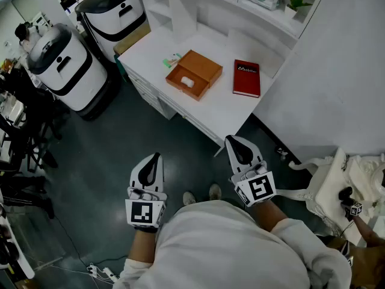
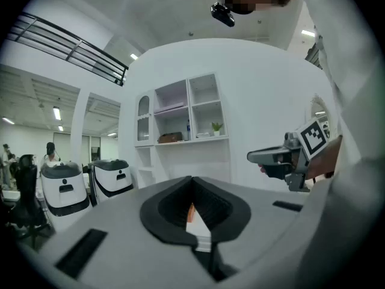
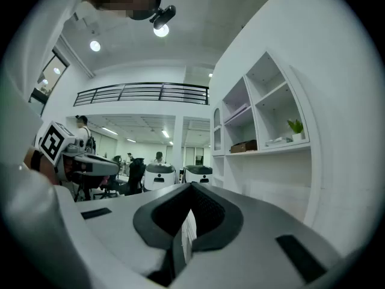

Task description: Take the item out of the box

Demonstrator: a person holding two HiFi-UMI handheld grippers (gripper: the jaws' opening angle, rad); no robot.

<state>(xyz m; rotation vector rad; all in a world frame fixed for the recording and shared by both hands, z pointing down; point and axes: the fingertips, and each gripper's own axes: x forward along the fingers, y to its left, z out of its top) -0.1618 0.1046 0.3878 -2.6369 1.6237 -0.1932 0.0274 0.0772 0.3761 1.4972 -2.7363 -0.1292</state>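
Note:
An open orange box (image 1: 195, 74) lies on the white table (image 1: 216, 110), with a small white item (image 1: 187, 82) inside its near-left part. Both grippers are held close to the person's body, over the dark floor and well short of the table. My left gripper (image 1: 157, 156) points level toward the table with its jaws together and nothing between them. My right gripper (image 1: 231, 139) is nearer the table's edge, jaws also together and empty. The left gripper view shows its own shut jaws (image 2: 194, 206) and the right gripper (image 2: 283, 158) alongside. The right gripper view shows its shut jaws (image 3: 189, 212).
A red book (image 1: 246, 77) lies right of the box, and a small green-and-white thing (image 1: 171, 61) left of it. Two white-and-black machines (image 1: 60, 62) (image 1: 114, 11) stand left of the table. White shelves rise behind it. Pale bags (image 1: 343, 185) sit on the floor at right.

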